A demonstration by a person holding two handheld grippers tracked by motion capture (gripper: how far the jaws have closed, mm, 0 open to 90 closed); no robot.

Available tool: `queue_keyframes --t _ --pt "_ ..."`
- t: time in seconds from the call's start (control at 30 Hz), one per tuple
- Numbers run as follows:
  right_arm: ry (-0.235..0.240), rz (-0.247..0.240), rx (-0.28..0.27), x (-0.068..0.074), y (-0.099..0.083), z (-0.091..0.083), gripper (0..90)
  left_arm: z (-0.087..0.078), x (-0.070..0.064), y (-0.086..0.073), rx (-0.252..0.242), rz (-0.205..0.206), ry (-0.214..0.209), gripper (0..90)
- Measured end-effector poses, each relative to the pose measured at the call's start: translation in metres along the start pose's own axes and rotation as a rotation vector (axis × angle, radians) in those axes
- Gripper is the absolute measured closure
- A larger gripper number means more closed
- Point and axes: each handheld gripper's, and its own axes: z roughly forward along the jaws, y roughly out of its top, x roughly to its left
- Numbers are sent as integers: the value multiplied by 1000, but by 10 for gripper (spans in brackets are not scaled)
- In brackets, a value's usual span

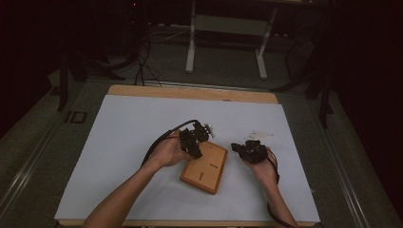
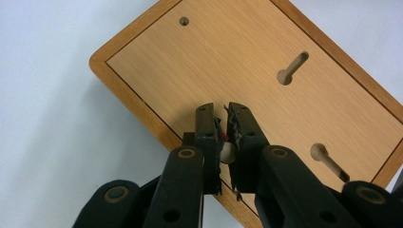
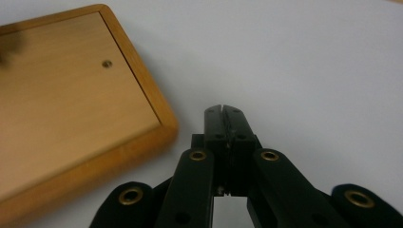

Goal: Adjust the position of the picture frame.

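I'm holding my left tongs (image 2: 223,126) over the wooden board (image 1: 205,167), which is lying flat near the front middle of the white worktop (image 1: 119,142), back side up with two keyhole slots (image 2: 292,69) and a small round hole (image 2: 184,21) showing. The left jaws are standing nearly together over the board's edge strip, pinching a small pale round piece (image 2: 228,152) between the pads; I cannot tell what that piece is. I'm keeping my right tongs (image 3: 223,114) just beside the board's right side, over bare worktop, apart from the wood, jaws pressed fully together with nothing between them. In the high view my left hand (image 1: 167,151) is sitting at the board's far left corner, right hand (image 1: 263,167) near the right edge.
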Motion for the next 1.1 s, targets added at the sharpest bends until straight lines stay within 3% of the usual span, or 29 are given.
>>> queue_keyframes --t 0.2,0.4,0.67,0.8,0.93,0.97,1.1 --pt "125 -38 91 -3 4 21 899 0 -2 0 -2 25 11 843" --pt "205 -30 102 -8 -3 17 899 1 -1 0 -6 28 17 843" --pt "253 -10 99 -9 -14 8 899 5 1 2 -2 33 27 843" --pt "321 -13 114 -4 -19 0 898 12 3 2 -4 38 32 843" --pt "298 -46 127 3 -20 -2 898 14 3 2 -6 48 20 843" --pt "255 -42 93 2 -16 -3 898 14 1 3 -7 64 18 843" --pt "169 -38 50 -4 -4 -3 898 13 -2 3 -10 76 24 843"
